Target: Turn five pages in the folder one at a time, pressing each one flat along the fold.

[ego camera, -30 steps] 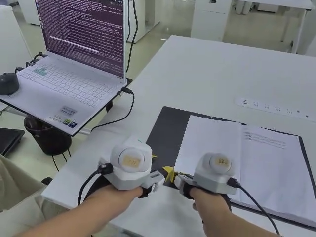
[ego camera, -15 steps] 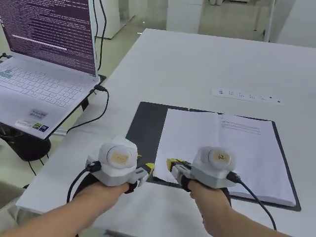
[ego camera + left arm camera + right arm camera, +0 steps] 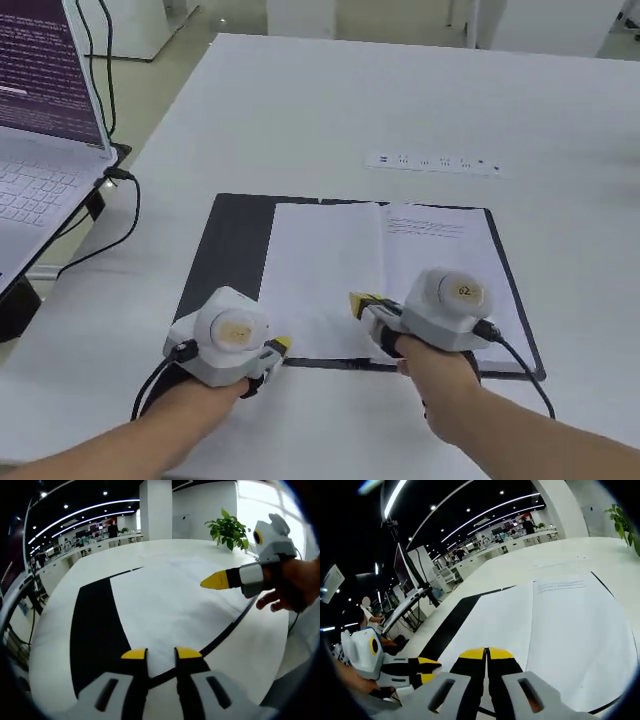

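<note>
The folder (image 3: 232, 252) lies open on the white table, black cover at the left and white pages (image 3: 322, 262) spread flat, with a printed page (image 3: 445, 250) to the right of the fold. My left gripper (image 3: 281, 345) hovers at the folder's front edge by the left page's corner; its jaws (image 3: 161, 653) stand a narrow gap apart with nothing between them. My right gripper (image 3: 357, 300) is low over the front of the left page near the fold, shut (image 3: 486, 653) and holding nothing. The right gripper (image 3: 216, 580) points toward the left gripper (image 3: 426, 671).
An open laptop (image 3: 35, 150) stands off the table's left side with a cable (image 3: 112, 232) hanging by the edge. A white power strip (image 3: 436, 162) lies beyond the folder. A potted plant (image 3: 228, 528) stands further off. The table's front edge is just under my hands.
The head camera has panned right, sliding the laptop out to the left. Both grippers have shifted right along the folder's front edge, the right one from the page's left corner toward the fold.
</note>
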A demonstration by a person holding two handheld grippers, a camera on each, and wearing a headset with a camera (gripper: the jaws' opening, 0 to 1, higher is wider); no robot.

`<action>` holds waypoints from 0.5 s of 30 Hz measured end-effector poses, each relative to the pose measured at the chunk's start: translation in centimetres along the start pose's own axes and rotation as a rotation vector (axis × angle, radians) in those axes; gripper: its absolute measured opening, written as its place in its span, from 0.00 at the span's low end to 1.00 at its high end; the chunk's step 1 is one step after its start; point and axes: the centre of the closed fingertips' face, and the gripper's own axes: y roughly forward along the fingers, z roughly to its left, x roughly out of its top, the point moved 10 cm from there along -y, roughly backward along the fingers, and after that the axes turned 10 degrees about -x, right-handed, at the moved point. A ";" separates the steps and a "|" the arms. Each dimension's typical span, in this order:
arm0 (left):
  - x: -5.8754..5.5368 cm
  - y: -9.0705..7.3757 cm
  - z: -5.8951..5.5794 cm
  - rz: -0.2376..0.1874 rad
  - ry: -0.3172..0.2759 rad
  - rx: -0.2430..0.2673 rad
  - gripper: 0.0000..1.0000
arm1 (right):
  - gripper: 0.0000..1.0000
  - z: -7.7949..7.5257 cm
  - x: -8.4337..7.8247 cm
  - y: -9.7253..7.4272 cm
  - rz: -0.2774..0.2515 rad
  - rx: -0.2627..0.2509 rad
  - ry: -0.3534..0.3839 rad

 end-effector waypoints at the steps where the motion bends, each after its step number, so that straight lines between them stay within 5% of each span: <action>1: -0.3 0.1 0.0 0.015 -0.003 0.002 0.20 | 0.00 -0.4 0.1 0.1 0.002 -0.005 0.012; 2: 0.0 -0.1 0.1 -0.030 0.014 0.007 0.20 | 0.00 -0.8 0.2 0.3 0.009 -0.010 0.018; 15: -0.6 -0.3 0.2 -0.036 -0.019 0.022 0.17 | 0.00 -3.8 1.7 3.2 0.013 -0.052 0.121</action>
